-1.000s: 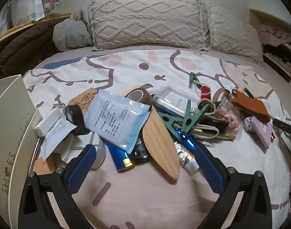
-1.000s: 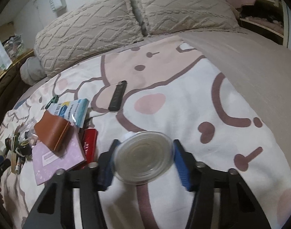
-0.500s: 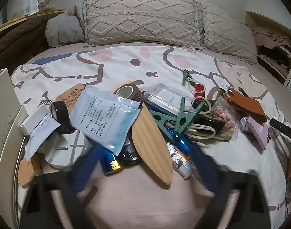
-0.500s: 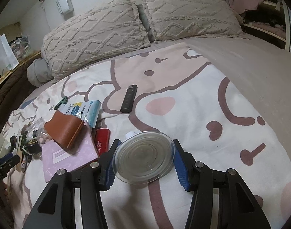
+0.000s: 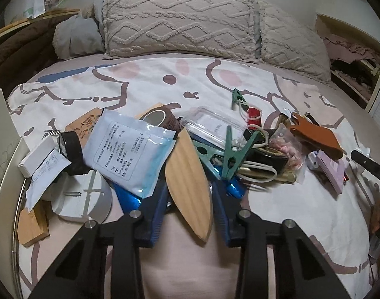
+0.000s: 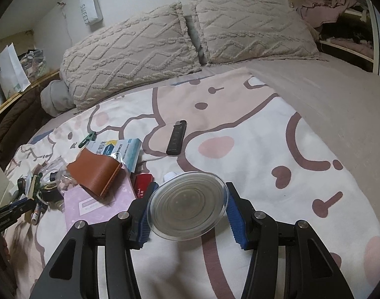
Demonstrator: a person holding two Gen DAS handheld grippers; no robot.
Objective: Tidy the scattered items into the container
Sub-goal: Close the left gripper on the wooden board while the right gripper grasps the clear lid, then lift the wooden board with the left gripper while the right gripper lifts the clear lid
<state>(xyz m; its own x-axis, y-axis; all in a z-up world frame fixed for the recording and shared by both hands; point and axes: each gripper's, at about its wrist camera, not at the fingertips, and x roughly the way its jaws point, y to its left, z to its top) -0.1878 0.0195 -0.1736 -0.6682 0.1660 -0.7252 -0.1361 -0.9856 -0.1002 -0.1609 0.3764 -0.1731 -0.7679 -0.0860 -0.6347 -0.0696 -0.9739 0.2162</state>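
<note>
A pile of items lies on the bed. In the left wrist view my left gripper (image 5: 188,199) is shut on a leaf-shaped wooden board (image 5: 188,184), its blue pads pressing both edges. Around it lie a white-blue sachet (image 5: 129,154), a green clothes peg (image 5: 233,159), a clear plastic case (image 5: 215,127) and a brown leather holder (image 5: 314,134). The white container (image 5: 1,164) stands at the far left. In the right wrist view my right gripper (image 6: 188,204) is shut on a clear round lid (image 6: 187,204), held above the sheet.
In the right wrist view a black remote (image 6: 176,137), a blue-white packet (image 6: 120,149), a brown leather wallet (image 6: 95,172), a pink notebook (image 6: 97,204) and a red case (image 6: 142,184) lie on the sheet. Two knitted pillows (image 6: 190,39) line the headboard. Shelves with clothes (image 6: 339,17) stand at right.
My left gripper moved forward and closed its jaws on the wooden board. My right gripper rose and tilted up a little, still holding the clear lid.
</note>
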